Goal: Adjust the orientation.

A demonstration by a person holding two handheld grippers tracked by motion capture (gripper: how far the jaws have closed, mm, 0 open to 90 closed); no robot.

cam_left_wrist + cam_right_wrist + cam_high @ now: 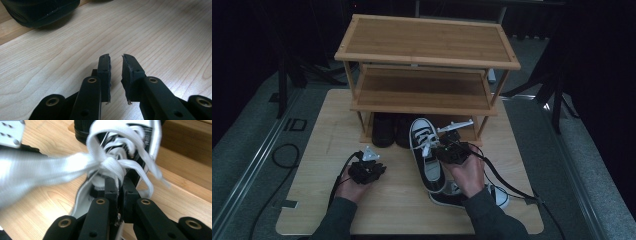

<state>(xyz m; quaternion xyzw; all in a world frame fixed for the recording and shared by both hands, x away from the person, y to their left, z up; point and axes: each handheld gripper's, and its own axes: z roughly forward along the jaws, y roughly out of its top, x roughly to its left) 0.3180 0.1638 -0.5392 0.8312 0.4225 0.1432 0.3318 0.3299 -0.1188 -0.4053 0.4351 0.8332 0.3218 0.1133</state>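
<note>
Sneaker gripped by its laces, ready to be shelved.

High view: right gripper (447,147) over the sneaker (428,155) near the desk's (312,200) middle; the rack's (427,65) bottom tier holds dark shoes (384,131).
Left gripper view: left gripper (116,62) part-open, empty.
Right gripper view: jaws pinched on a lace (110,165), probably; next, a lift rackward.

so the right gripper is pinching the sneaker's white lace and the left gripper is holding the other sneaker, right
Not quite. The left gripper holds nothing; the left gripper view shows its jaws apart over the bare table. The right gripper does pinch the sneaker's white lace.
</note>
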